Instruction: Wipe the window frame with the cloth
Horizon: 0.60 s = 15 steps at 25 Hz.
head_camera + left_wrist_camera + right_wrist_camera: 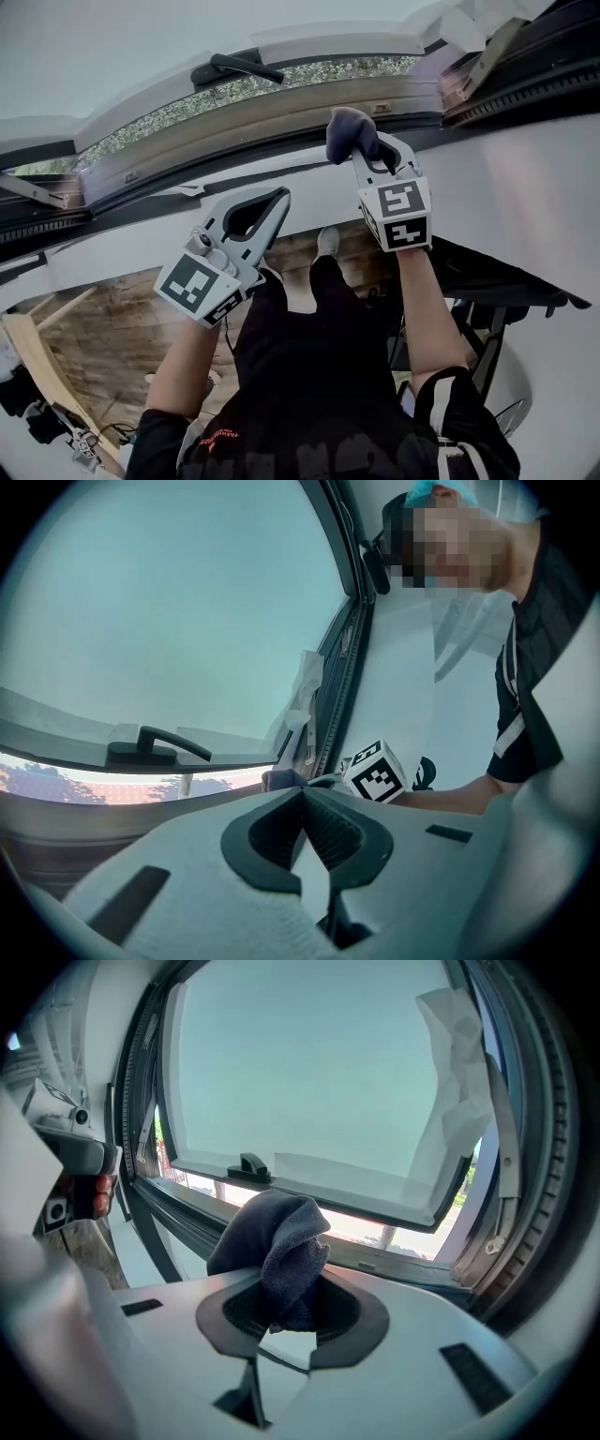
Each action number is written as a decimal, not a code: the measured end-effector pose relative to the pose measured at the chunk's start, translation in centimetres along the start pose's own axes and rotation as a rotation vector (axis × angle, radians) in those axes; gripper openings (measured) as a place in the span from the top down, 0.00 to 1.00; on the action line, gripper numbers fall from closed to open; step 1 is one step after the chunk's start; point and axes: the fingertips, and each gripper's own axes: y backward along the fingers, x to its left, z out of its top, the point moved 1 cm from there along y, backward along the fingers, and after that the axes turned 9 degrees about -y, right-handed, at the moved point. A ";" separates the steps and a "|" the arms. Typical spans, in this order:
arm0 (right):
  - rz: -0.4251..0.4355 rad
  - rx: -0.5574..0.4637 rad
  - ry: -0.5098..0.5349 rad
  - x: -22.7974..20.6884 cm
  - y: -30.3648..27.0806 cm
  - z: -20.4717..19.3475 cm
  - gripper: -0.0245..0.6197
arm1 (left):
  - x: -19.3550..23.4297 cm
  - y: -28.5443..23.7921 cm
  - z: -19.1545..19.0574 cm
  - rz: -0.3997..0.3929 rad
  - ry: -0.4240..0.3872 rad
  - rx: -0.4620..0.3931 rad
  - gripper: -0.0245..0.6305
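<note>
Left gripper (278,200): grey two-jaw tool, jaws together, empty, idle left of centre.
Right gripper (373,157): clamps bunched dark-blue cloth (349,134), wad protruding for wiping.
Cloth place: upper centre, at lower rail of brown window frame (281,111).

All three views near window frame (281,112)

wooden floor (108,337) below, green foliage (328,73) outside
</note>
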 end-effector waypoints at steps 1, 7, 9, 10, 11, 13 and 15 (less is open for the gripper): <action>-0.003 0.000 -0.003 -0.4 0.1 -0.1 0.84 | -0.1 -0.3 0.1 -0.004 0.000 0.000 0.93; -0.024 -0.005 -0.023 -2.4 0.7 -0.3 0.84 | -0.7 -2.2 0.1 -0.032 -0.008 0.007 0.93; -0.033 -0.007 -0.031 -3.1 0.9 -0.4 0.84 | -0.9 -2.9 0.1 -0.040 -0.007 0.009 0.93; -0.037 -0.008 -0.033 -3.5 1.0 -0.4 0.84 | -1.1 -3.2 0.2 -0.044 -0.007 0.009 0.93; -0.043 -0.008 -0.035 -3.9 1.1 -0.5 0.84 | -1.2 -3.5 0.2 -0.050 -0.010 0.009 0.93; -0.053 -0.008 -0.037 -4.7 1.3 -0.8 0.84 | -1.5 -4.1 0.3 -0.060 -0.015 0.011 0.93; -0.063 -0.006 -0.043 -5.5 1.6 -1.0 0.84 | -1.7 -4.6 0.3 -0.068 -0.017 0.014 0.93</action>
